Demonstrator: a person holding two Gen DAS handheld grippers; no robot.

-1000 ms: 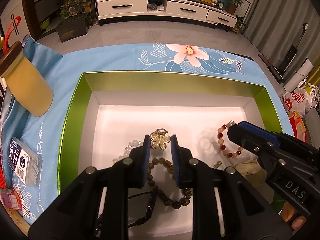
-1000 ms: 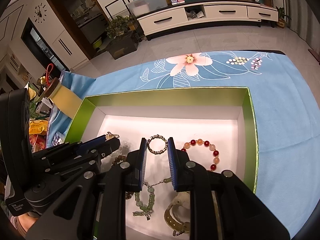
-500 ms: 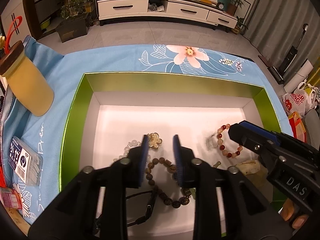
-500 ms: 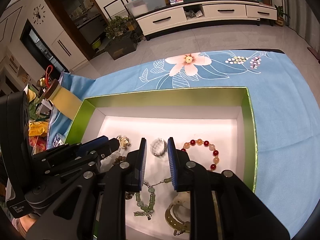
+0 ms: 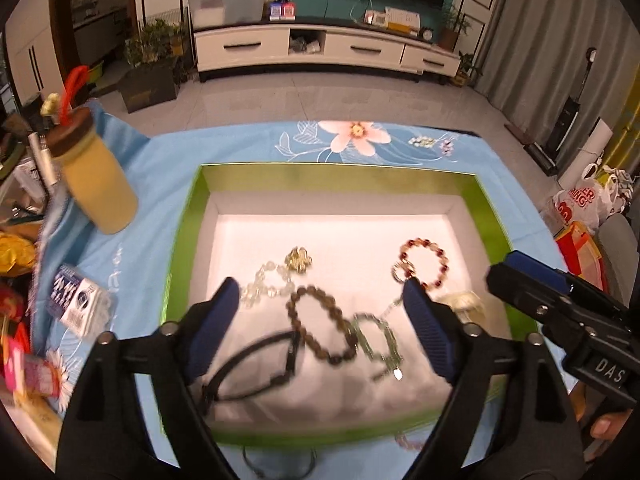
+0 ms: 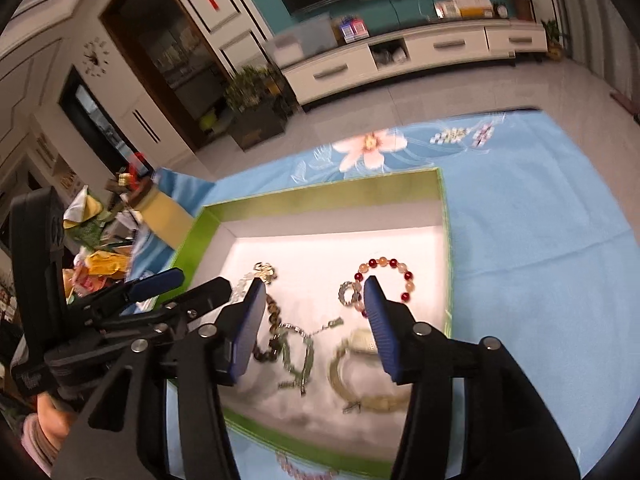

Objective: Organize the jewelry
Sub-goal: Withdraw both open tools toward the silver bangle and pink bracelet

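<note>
A green box with a white floor holds the jewelry. In it lie a gold flower brooch, a clear bead bracelet, a brown bead bracelet, a green chain, a red bead bracelet, a small metal ring, a black band and a pale watch. My left gripper is open and empty above the box. My right gripper is open and empty above the box.
The box sits on a blue flowered cloth. A yellow jar with a brown lid stands at the left. Small packets lie at the left edge. A pink bead bracelet lies on the cloth before the box.
Both grippers have opened wide and pulled back and up. The gold brooch left my left gripper and the metal ring left my right gripper; both now lie in the box.
</note>
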